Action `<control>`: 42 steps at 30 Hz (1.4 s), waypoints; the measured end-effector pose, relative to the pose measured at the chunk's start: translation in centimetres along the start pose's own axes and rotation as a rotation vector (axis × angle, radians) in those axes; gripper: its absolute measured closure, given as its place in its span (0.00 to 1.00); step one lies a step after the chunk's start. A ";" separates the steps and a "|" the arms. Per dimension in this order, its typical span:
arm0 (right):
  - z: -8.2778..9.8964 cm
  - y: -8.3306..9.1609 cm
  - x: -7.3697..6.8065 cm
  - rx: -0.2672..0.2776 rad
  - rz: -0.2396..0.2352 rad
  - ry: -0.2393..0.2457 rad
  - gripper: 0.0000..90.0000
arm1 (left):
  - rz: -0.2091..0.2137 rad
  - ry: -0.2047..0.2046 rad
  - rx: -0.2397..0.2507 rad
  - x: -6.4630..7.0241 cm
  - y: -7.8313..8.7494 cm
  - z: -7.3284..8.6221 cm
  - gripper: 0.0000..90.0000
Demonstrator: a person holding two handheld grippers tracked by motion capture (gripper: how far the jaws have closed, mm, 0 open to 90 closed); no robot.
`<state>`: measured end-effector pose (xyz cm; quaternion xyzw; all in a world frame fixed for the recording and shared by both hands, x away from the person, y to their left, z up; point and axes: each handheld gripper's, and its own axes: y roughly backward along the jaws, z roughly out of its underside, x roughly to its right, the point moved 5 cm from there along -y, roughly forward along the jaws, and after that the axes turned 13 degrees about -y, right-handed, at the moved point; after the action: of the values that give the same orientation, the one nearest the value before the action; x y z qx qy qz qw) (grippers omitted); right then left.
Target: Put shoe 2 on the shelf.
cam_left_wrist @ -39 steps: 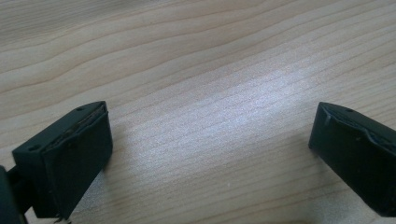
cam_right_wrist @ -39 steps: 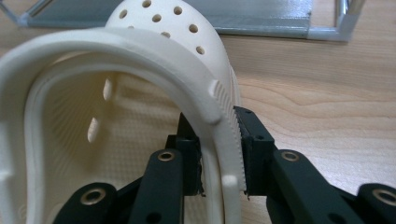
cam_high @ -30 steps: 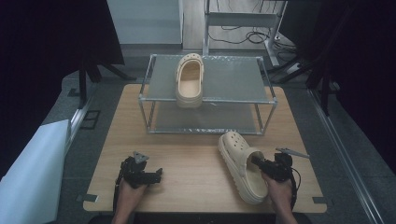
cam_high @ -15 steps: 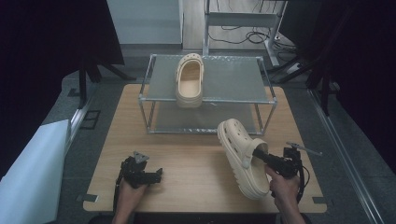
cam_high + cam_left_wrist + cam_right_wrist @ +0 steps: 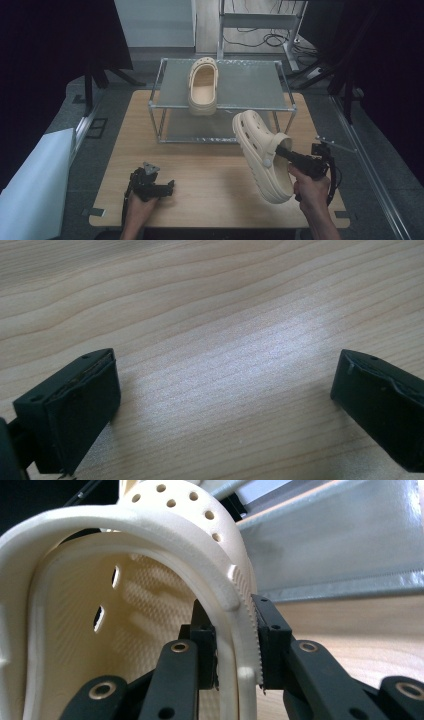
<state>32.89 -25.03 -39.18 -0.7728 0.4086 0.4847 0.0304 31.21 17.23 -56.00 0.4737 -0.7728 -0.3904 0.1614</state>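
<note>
1. Clog (image 5: pixel 264 155) of cream colour hangs in the air above the right part of the wooden table (image 5: pixel 200 165), tilted on its side, toe toward the metal rack (image 5: pixel 280 107).
2. The right gripper (image 5: pixel 279 150) is clamped on the side wall of this clog near the heel; in the right gripper view one jaw is inside the shoe and the other presses the ribbed outer edge (image 5: pixel 247 645).
3. The left gripper (image 5: pixel 167 189) rests low on the table at the front left; its jaws stand wide apart with bare wood between them (image 5: pixel 225 390).
4. A second clog (image 5: pixel 202 92) lies on the top shelf of the rack, toe away from the person.
5. In the right gripper view the held clog is cut off at the left and bottom, so its heel strap is hard to make out.
6. I can read no brand or writing on either shoe.
7. The room around the table is dark; the stands there are only shapes.
</note>
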 end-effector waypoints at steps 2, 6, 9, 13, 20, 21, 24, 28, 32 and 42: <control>-0.5 0.1 -0.4 0.000 -0.002 -0.006 0.82 | 0.000 0.000 0.000 0.0 0.0 0.0 0.00; -1.5 0.0 -1.1 0.007 -0.009 -0.013 0.82 | 0.000 0.000 0.000 0.0 0.0 0.0 0.00; -2.6 -0.2 -1.7 0.016 -0.010 -0.013 0.82 | 0.000 0.000 0.000 0.0 0.0 0.0 0.00; -4.2 -0.8 -2.4 0.025 -0.017 -0.033 0.82 | 0.000 -0.002 0.000 0.0 0.0 0.0 0.00; -6.9 -2.4 -3.5 0.049 -0.005 -0.062 0.82 | 0.001 -0.002 0.000 0.0 0.0 0.0 0.00; -7.2 -2.6 -3.6 0.053 -0.002 -0.065 0.82 | 0.002 -0.002 0.000 0.0 0.0 0.0 0.00; -8.1 -3.3 -4.0 0.066 0.007 -0.069 0.82 | 0.002 -0.001 0.000 0.0 0.0 0.0 0.00; -9.2 -4.5 -4.6 0.079 0.015 -0.081 0.82 | 0.002 -0.002 -0.001 0.0 0.0 0.0 0.00; -9.9 -6.0 -4.8 0.093 0.041 -0.103 0.82 | 0.002 -0.002 -0.001 0.0 0.0 0.0 0.00; -12.0 -9.6 -5.1 0.137 0.103 -0.138 0.82 | 0.003 -0.005 0.002 0.1 0.0 0.0 0.00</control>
<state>46.90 -20.89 -32.26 -0.7117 0.4767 0.5087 0.0862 31.20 17.18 -56.01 0.4717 -0.7741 -0.3908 0.1595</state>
